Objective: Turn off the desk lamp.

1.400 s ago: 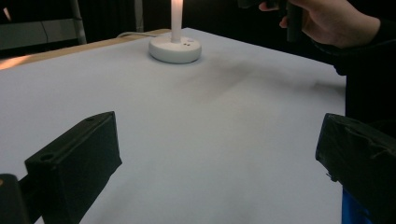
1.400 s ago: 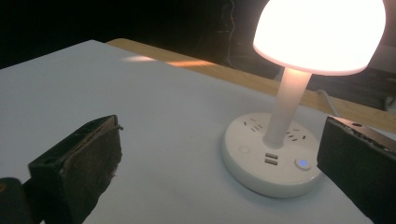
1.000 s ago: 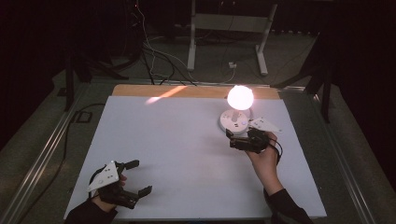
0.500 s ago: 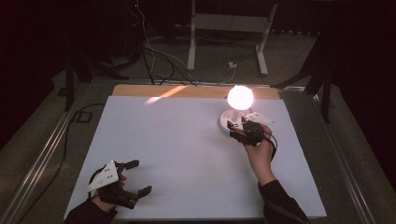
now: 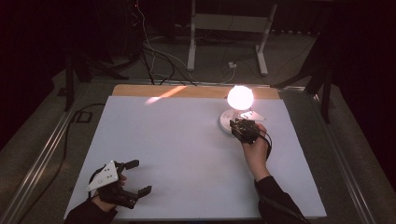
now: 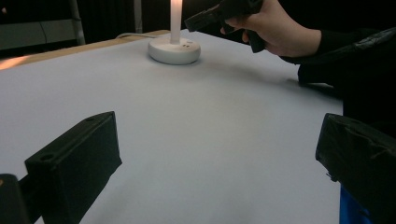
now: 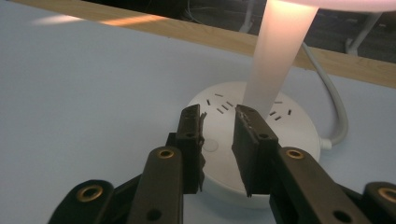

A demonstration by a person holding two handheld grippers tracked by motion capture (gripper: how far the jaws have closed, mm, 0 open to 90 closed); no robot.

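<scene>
**Reaching for the lamp's base button**

Lit table lamp [image 5: 240, 98] at upper right of the high view, on the white sheet [image 5: 187, 154] near its far edge; round white base [image 7: 254, 140] at centre of the right gripper view, with a small round button [image 7: 210, 145] on its top and the glowing stem [image 7: 275, 51] rising behind. Cord [image 7: 334, 109] leaving toward the right edge. Right gripper [image 7: 218, 116] poised just above the base, jaws nearly together with a narrow gap, empty, straddling the button. Probably a press on that switch: best done by closing the jaws fully, centring one tip over the button, pushing straight down, gently, to avoid sliding the base. Left gripper [image 5: 135, 177] at lower left of the high view, jaws wide apart, empty, resting well apart from the lamp.
</scene>
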